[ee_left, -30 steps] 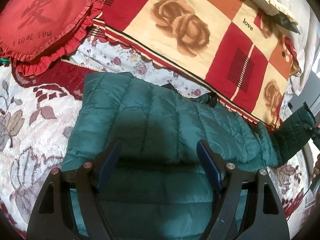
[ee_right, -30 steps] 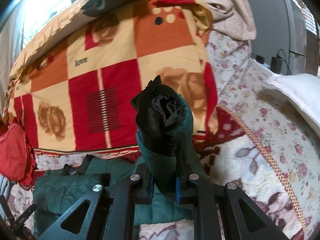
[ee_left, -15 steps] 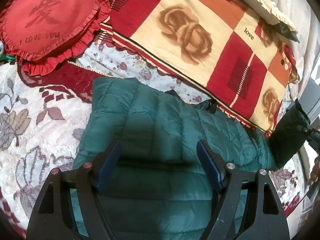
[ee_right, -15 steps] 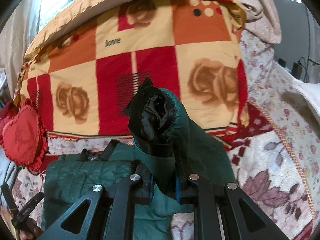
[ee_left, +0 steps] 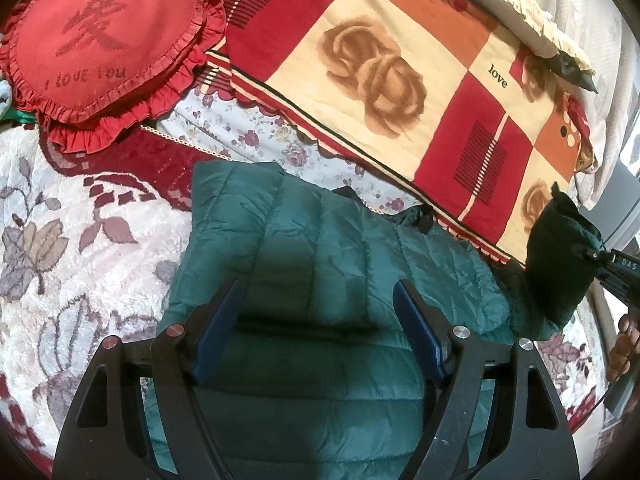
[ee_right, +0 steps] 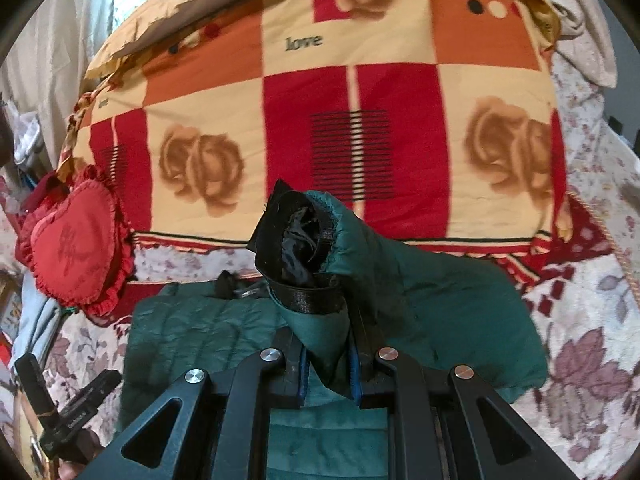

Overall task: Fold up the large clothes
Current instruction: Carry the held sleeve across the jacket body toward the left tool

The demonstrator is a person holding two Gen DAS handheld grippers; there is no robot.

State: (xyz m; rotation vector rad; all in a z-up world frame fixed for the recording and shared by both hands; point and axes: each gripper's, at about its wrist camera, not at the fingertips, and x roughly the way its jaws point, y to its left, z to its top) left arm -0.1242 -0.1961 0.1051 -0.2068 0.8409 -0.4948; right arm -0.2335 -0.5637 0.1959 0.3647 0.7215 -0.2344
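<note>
A dark green quilted puffer jacket point(ee_left: 320, 248) lies flat on the flowered bedspread, also seen in the right wrist view point(ee_right: 192, 336). My left gripper point(ee_left: 318, 320) is open, hovering just above the jacket's body. My right gripper point(ee_right: 327, 360) is shut on the jacket's sleeve point(ee_right: 320, 292), holding the cuff with its black lining point(ee_right: 296, 240) raised above the jacket. In the left wrist view the lifted sleeve point(ee_left: 560, 264) stands at the far right, with the right gripper's tool behind it.
A red heart-shaped cushion point(ee_left: 104, 44) lies at the back left. A folded red, cream and orange rose-patterned blanket point(ee_left: 400, 64) runs along the back, just behind the jacket's collar. The flowered bedspread point(ee_left: 60, 240) extends to the left of the jacket.
My right gripper has carried the raised sleeve leftward, in over the jacket. My left gripper stayed open and shifted a little left over the jacket's body.
</note>
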